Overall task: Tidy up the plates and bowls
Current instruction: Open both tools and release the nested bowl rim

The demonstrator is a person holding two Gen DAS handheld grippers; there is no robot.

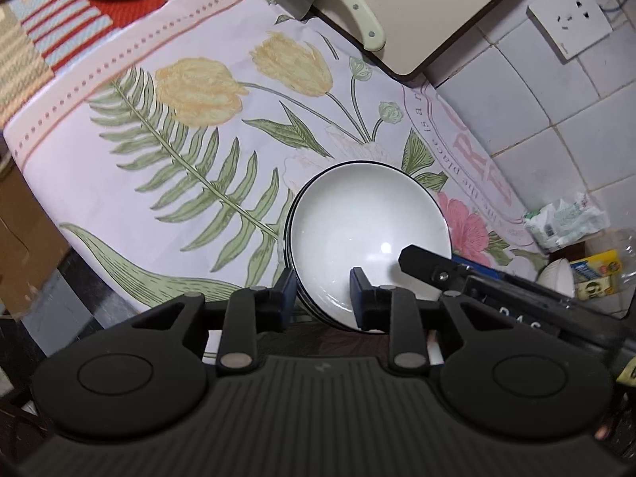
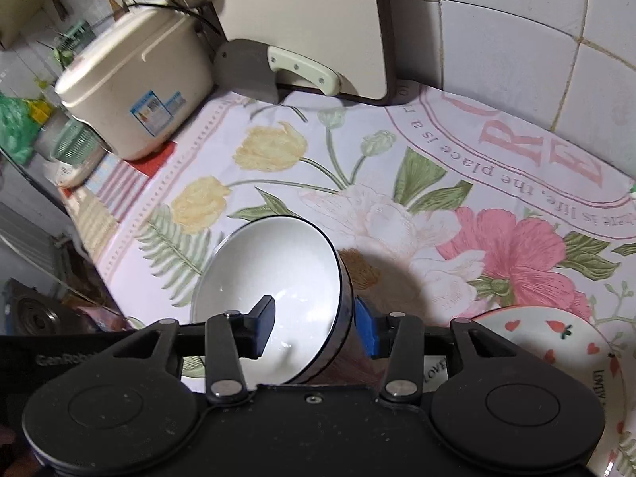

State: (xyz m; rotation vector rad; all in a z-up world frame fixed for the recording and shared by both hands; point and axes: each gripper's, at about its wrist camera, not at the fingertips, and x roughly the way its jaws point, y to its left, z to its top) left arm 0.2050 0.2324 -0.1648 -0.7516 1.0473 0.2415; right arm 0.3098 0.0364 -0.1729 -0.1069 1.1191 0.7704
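The desk (image 1: 99, 183) carries a stack of white bowls (image 1: 369, 230), the top one empty. How many are stacked is unclear. The left gripper (image 1: 322, 298) straddles the stack's near rim, jaws slightly apart. The right gripper (image 2: 316, 326) straddles the rim too, jaws spread, not pressing. A heart-patterned plate (image 2: 556, 342), partly cut off, lies right of it.

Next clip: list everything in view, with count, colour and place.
black-rimmed white ceramic bowls: one stack, number unclear, front of cloth
heart-patterned white plate: one, right of bowls
floral tablecloth: one, pastel, under the dishes
cream-handled steel cleaver: one, against board at back
beige cutting board: one, leaning on tiled wall
cream rice cooker: one, back left
left gripper: one, black, straddling bowls' rim
right gripper: one, black, open, straddling bowl rim
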